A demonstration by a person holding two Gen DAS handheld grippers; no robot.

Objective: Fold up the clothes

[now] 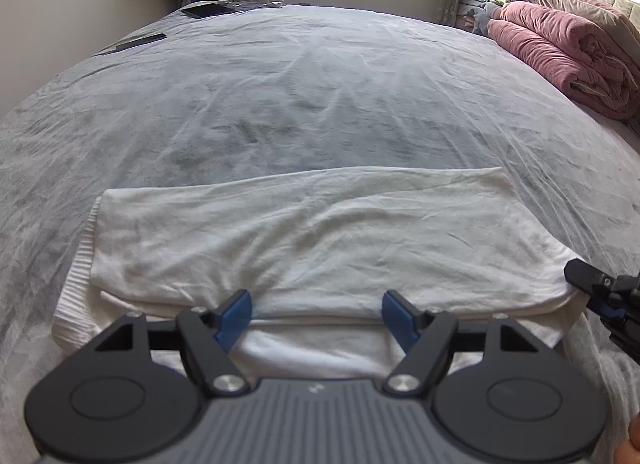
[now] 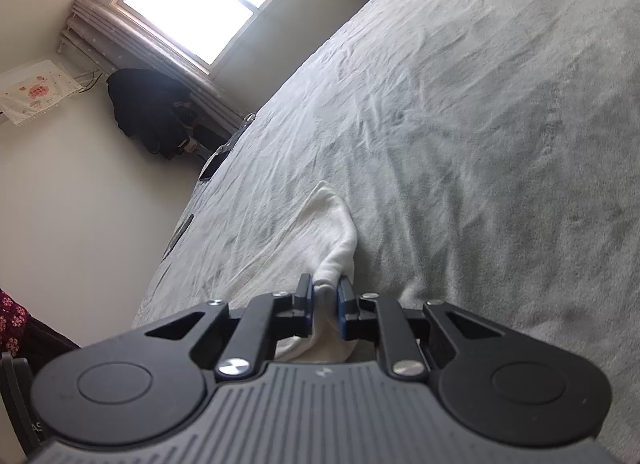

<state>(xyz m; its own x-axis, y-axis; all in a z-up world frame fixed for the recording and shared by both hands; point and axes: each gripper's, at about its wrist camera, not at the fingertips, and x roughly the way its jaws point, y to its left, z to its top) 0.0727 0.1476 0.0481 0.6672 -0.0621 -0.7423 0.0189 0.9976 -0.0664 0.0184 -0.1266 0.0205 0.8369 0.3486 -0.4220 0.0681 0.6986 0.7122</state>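
The garment (image 1: 320, 232) was soft white cloth, matt and lightly creased, with a ribbed knit layer showing at its left edge. The bedsheet (image 1: 300, 103) was pale grey cloth, matt, finely wrinkled. A quilt (image 1: 560, 51) was pink plush fabric, velvety and rumpled. The left gripper (image 1: 316, 314) had matt black plastic arms, smooth blue pads (image 1: 236, 314), shiny metal pivot screws and a grey ribbed body. The right gripper (image 2: 325, 304) had the same matt black plastic and bright metal screws.
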